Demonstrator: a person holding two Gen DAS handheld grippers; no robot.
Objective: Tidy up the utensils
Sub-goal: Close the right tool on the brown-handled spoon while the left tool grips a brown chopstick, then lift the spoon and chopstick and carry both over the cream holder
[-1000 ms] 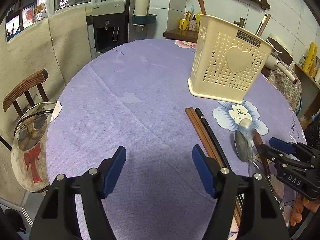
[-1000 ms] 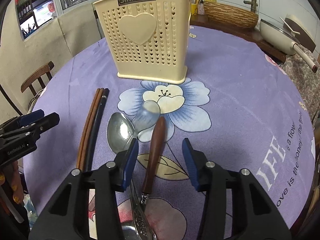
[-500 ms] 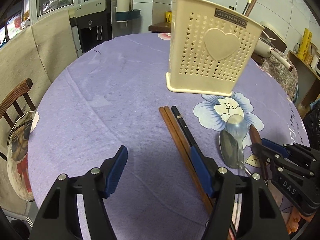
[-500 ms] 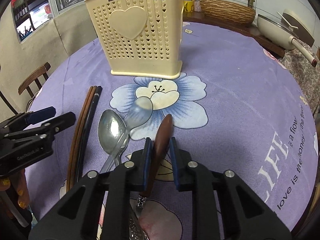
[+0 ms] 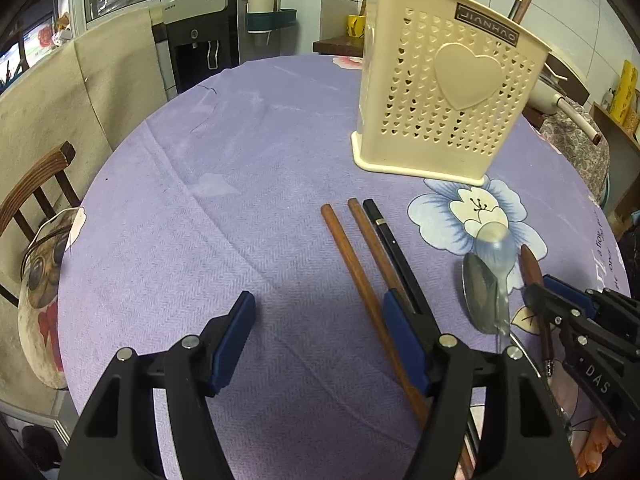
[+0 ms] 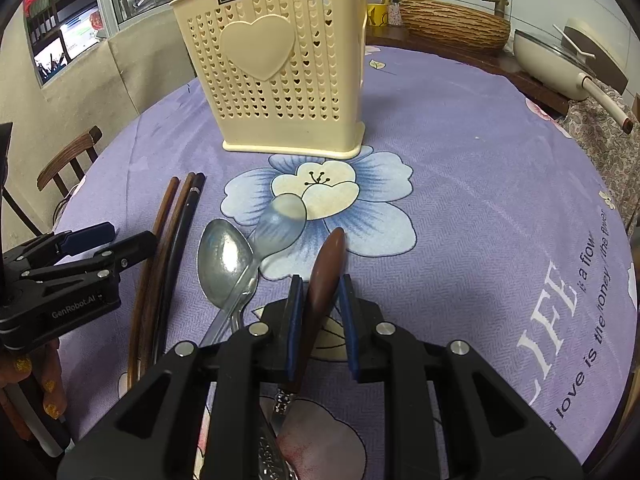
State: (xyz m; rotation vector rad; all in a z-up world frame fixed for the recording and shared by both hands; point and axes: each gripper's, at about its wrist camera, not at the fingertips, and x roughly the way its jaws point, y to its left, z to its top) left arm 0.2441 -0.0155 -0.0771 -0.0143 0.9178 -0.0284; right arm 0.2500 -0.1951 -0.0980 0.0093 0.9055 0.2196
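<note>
Pinching the brown wooden utensil handle [image 6: 326,272], the right hand-held gripper [image 6: 320,320] has just closed; next, lift it to the cream perforated plastic holder [image 6: 276,72] at twelve o'clock. The left hand-held gripper [image 5: 316,336] hangs spread over the brown wooden chopsticks [image 5: 360,276].

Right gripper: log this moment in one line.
right gripper: shut on brown-handled utensil | left gripper: open, over chopsticks | holder: upright

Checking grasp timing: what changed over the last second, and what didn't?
The right tool closed onto the brown wooden handle lying on the tablecloth; a second ago its jaws stood open around it. The left tool stayed open and shifted over toward the chopsticks, one pad now above them. Cream holder, metal spoon and clear spoon have not moved.
</note>
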